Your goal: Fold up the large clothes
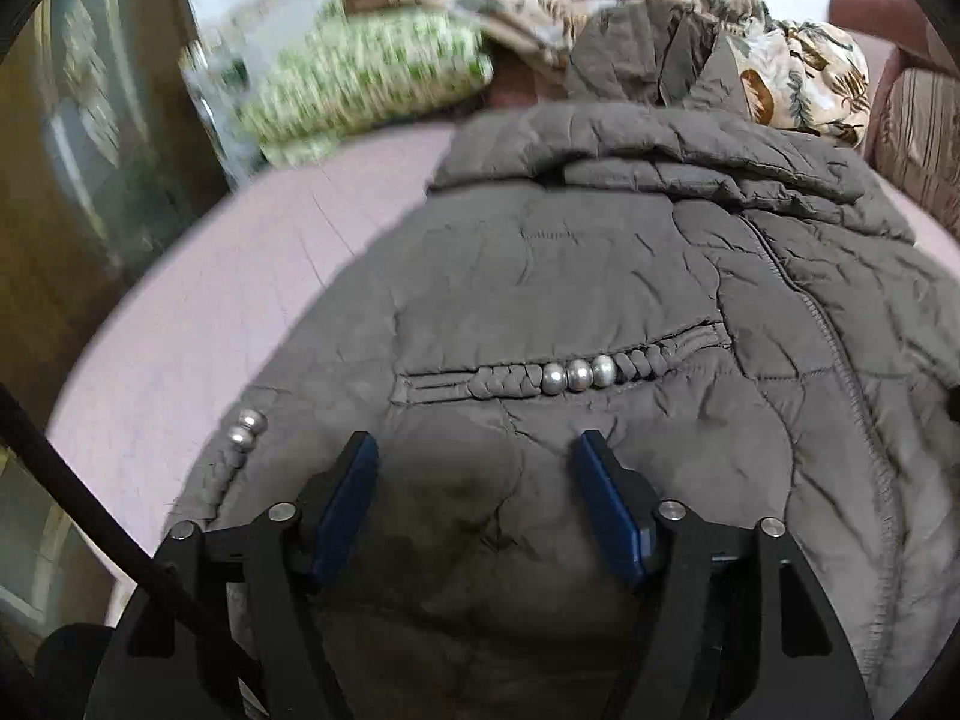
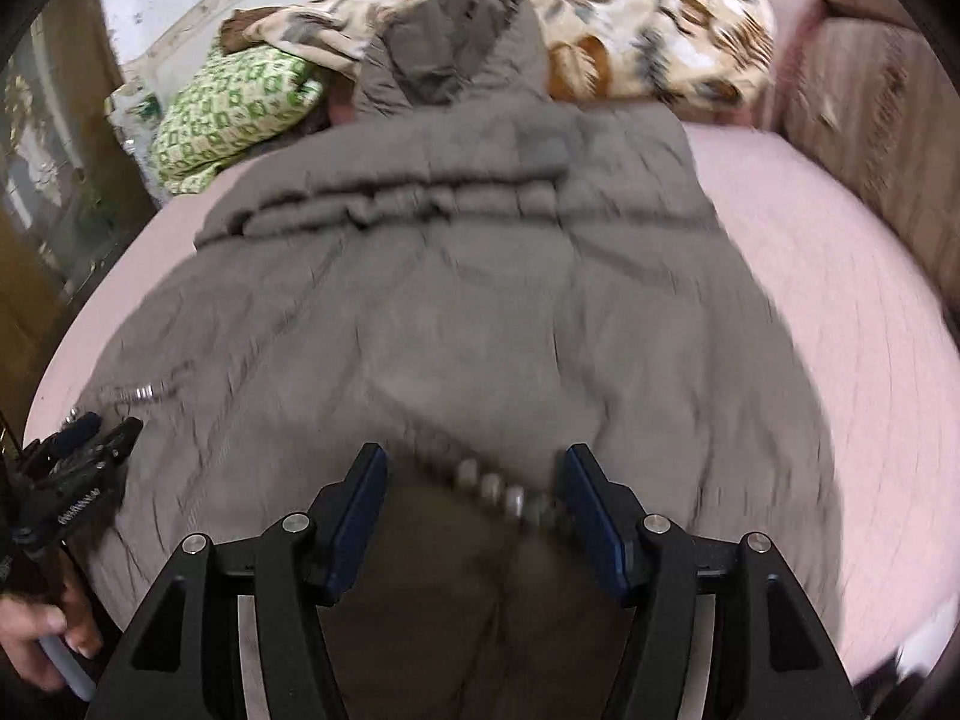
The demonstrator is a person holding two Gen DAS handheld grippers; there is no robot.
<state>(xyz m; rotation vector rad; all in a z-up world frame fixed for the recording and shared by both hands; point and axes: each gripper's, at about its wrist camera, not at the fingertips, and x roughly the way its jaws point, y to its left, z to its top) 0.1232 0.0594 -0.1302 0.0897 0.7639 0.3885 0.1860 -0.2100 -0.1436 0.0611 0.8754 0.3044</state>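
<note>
A grey-brown padded jacket [image 1: 600, 276] lies spread on a pink bed [image 1: 210, 312], hood toward the pillows, with a sleeve folded across its chest. A braided pocket trim with silver beads [image 1: 579, 373] runs just beyond my left gripper [image 1: 475, 438], which hangs open over the jacket's lower left part with shadowed fabric under the gap. My right gripper [image 2: 475, 449] is open above the jacket [image 2: 480, 300], and the other pocket's beads [image 2: 492, 486] show blurred between its fingers. In the right wrist view the left gripper [image 2: 102, 432] sits at the jacket's left edge, held by a hand [image 2: 36, 630].
A green-patterned pillow [image 1: 372, 72] and a leaf-print blanket [image 2: 630, 42] are piled at the head of the bed. A wooden cabinet [image 1: 72, 210] stands on the left and a striped upholstered panel [image 2: 870, 138] on the right. Bare pink sheet [image 2: 840, 312] shows on both sides of the jacket.
</note>
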